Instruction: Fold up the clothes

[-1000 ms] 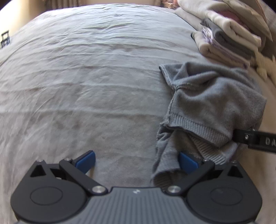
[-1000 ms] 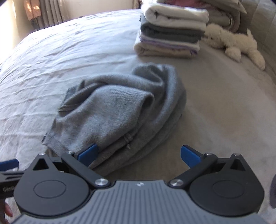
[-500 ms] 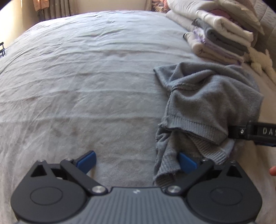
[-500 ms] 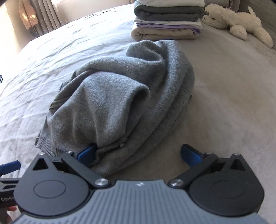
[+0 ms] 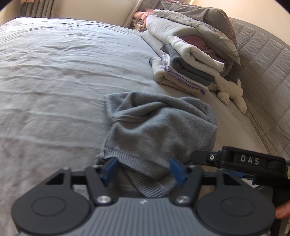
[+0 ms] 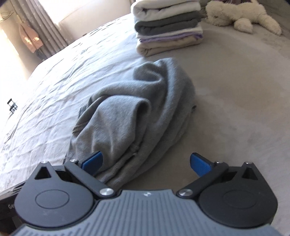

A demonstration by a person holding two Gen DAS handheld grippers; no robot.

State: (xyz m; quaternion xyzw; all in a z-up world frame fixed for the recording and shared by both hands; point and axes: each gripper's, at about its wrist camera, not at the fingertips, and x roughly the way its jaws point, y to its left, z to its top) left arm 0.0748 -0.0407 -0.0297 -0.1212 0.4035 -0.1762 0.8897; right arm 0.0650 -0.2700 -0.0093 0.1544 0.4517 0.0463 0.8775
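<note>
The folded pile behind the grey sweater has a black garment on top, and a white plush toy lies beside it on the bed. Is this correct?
Not quite. The top garment of the folded pile is white; the dark grey one lies just under it, as the right wrist view shows. The rest holds: the pile is behind the grey sweater, and a white plush toy lies beside it on the bed.

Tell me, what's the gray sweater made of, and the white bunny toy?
The sweater looks like soft knitted yarn, maybe wool or cotton: its hem shows ribbed stitches and it slumps in loose folds. The bunny toy looks like fluffy plush fabric: its surface is fuzzy and matte. The exact fibres can't be told.
</note>
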